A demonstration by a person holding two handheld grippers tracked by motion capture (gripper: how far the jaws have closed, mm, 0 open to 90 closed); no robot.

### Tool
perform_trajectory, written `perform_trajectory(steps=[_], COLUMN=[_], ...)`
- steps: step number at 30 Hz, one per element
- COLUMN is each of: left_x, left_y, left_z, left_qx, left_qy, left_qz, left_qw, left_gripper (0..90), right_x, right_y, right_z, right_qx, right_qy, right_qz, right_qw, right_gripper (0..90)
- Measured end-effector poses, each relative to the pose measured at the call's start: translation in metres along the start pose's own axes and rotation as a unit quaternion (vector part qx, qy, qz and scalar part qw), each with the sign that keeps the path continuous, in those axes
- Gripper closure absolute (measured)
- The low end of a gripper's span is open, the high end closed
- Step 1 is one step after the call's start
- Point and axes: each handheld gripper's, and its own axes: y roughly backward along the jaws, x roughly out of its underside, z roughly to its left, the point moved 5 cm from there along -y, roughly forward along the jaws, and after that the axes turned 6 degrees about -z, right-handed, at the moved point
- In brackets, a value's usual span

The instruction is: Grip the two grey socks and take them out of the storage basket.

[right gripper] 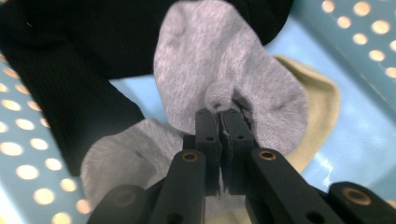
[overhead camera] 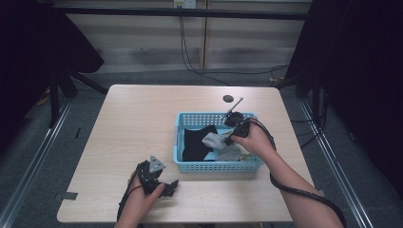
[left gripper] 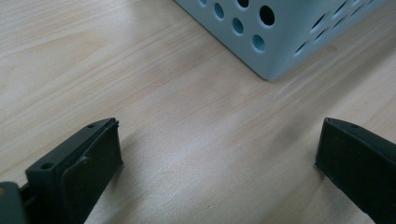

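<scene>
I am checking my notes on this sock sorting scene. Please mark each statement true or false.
1. The right gripper pinches the grey sock. True.
2. The left gripper holds a black sock. False: its jaws stand open over the bare table.
3. The basket is blue. True.
4. The grey sock lies on the table outside the basket. False: it is inside the basket.
5. A black sock lies in the basket. True.

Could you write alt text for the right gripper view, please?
The right gripper is shut on a fold of a grey sock inside a light blue perforated basket. A black garment lies beside and behind the sock, with a cream cloth beneath it.
</scene>
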Motion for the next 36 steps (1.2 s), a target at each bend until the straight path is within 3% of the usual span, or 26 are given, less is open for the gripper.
perform_trajectory(steps=[8,36], left_x=[0.000,0.000], left_y=[0.000,0.000], left_z=[0.000,0.000], left_qx=[0.000,0.001], left_qy=[0.000,0.000], left_qz=[0.000,0.001], left_qw=[1.0000,1.0000], left_gripper=[0.0,0.0], right_x=[-0.005,-0.012], right_y=[0.022,0.089], right_z=[-0.002,-0.023], right_qx=[0.005,-0.002], right_qy=[0.013,-0.003], right_qz=[0.008,0.020], right_qw=[0.9999,0.9998], right_gripper=[88.0,88.8])
